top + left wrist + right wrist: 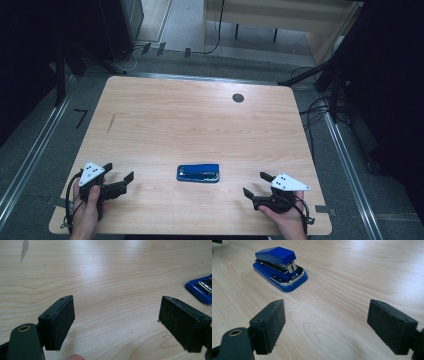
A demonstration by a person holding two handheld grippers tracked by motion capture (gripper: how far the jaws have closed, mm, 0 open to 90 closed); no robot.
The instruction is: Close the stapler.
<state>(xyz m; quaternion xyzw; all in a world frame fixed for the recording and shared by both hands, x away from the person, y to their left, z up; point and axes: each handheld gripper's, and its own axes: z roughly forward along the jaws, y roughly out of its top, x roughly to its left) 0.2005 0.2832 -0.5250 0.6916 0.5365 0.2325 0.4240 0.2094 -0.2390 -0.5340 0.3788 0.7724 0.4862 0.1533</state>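
Two grippers, left gripper [119, 175] and right gripper [255, 184], fingers released, flank the stapler [198, 173] near the table [200, 120] front edge.

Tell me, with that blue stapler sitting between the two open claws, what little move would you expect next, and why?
Probably the right gripper eases forward and left toward the blue stapler. Its jaws stand wide open with nothing between them, and in the right gripper view the stapler lies close ahead, off to the left. The left gripper is open too, but in its own view the stapler sits at the far edge.
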